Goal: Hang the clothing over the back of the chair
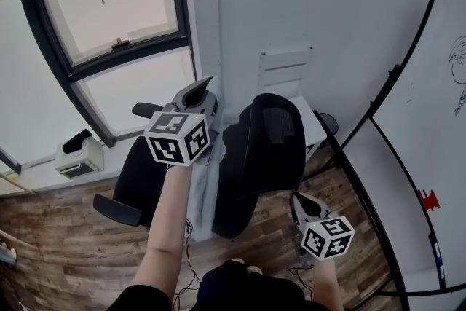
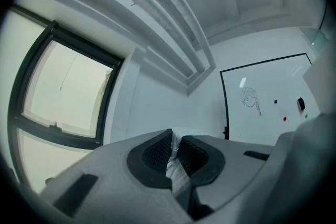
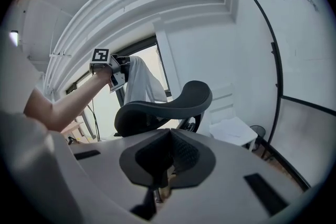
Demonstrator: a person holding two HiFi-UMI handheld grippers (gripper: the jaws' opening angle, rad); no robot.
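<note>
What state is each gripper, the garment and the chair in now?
Left gripper, shut on the garment, held high.
Garment, hanging from the left gripper beside the chair back.
Right gripper, shut, empty.
Chair, upright, back not yet covered.

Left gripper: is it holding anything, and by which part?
Yes: the left gripper is shut on the pale garment, pinching a fold at its top; the rest hangs down.
</note>
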